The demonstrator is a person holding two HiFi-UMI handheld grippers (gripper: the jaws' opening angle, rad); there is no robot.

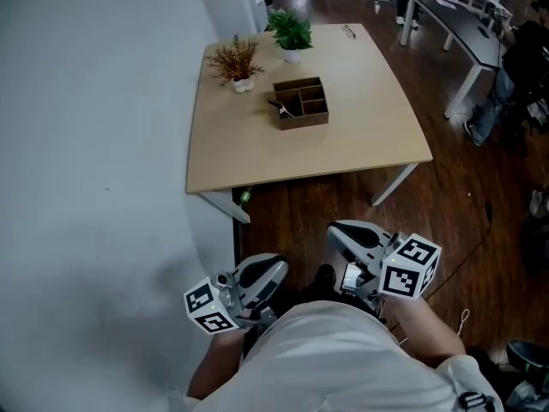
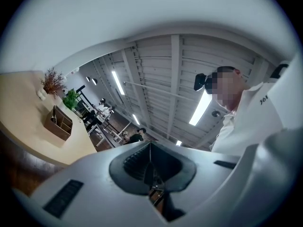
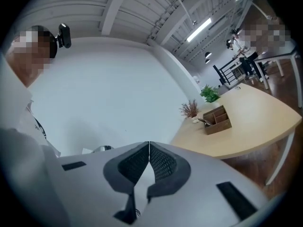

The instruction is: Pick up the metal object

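A brown wooden organizer box (image 1: 301, 102) stands on the light wooden table (image 1: 343, 144), far ahead of both grippers. A dark slim object (image 1: 277, 106) sticks out of its left compartment, also seen in the right gripper view as the dark slim object (image 3: 204, 121). A small metallic item (image 1: 347, 31) lies near the table's far edge. My left gripper (image 1: 276, 270) and right gripper (image 1: 336, 233) are held close to the body, well short of the table. Both are shut with nothing between the jaws, which meet in the left gripper (image 2: 150, 146) and the right gripper (image 3: 149, 145).
Two small potted plants, a reddish one (image 1: 237, 63) and a green one (image 1: 291, 34), stand at the table's back left. A white wall (image 1: 94, 144) runs along the left. Dark wood floor (image 1: 446, 204) lies between me and the table; another desk (image 1: 467, 24) stands at the far right.
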